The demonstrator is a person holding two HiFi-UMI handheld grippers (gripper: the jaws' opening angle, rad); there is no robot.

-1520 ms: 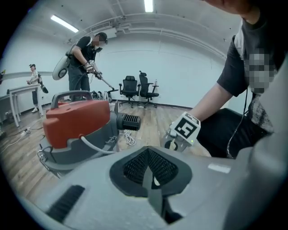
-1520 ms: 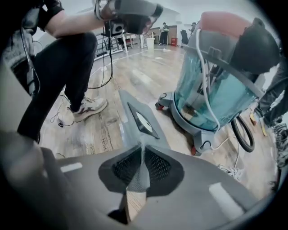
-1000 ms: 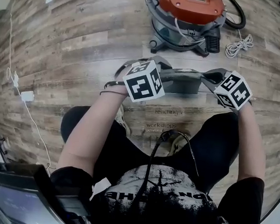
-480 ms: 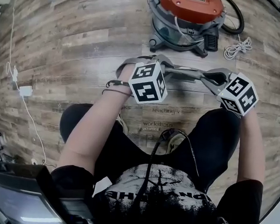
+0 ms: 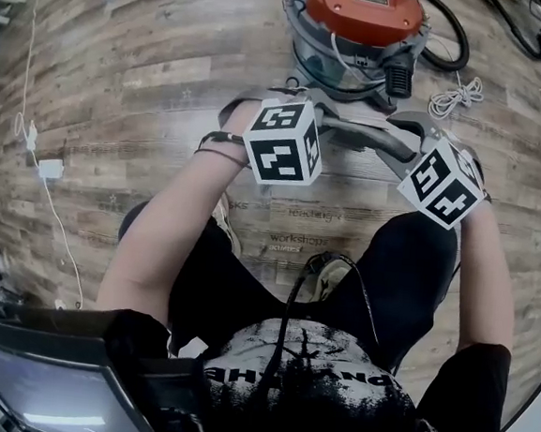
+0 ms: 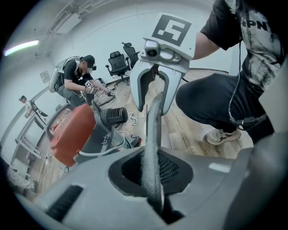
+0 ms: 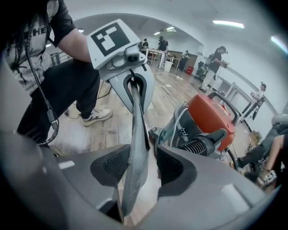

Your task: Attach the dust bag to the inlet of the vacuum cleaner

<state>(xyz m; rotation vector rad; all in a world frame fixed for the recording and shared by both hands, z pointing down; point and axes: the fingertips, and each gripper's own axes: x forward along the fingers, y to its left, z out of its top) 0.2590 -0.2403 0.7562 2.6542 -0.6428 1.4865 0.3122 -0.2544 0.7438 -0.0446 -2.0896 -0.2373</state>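
The dust bag (image 5: pixel 355 133) hangs flat and grey between my two hands, off the wooden floor (image 5: pixel 151 78). Its long axis runs straight from one hand to the other, crosswise in front of me. My left tool (image 6: pixel 152 177) is clamped on one end, with the bag's edge pinched between the pads. My right tool (image 7: pixel 135 168) has just been opening. Its jaws stand apart with the other end of the bag between them, and the pads are not pressing on it, so only the left side is really carrying the bag.

The vacuum cleaner (image 5: pixel 357 30), with its orange top and grey body, stands on the floor just beyond the bag, on the side away from me. The bag therefore lies broadside to it, like a bar across its front. A black ribbed port (image 5: pixel 398 80) sticks out of the side of the body that faces me, towards my right hand. I cannot tell from here whether that is the inlet, and I cannot see the bag's collar either.

If it is the inlet, my right tool is the nearer one, almost in line with it, while my left is off to the side. I judge that the bag has to go forward, away from me, and turn so that its opening faces the vacuum body and not the floor. I would want a fresh grip with my right tool first.
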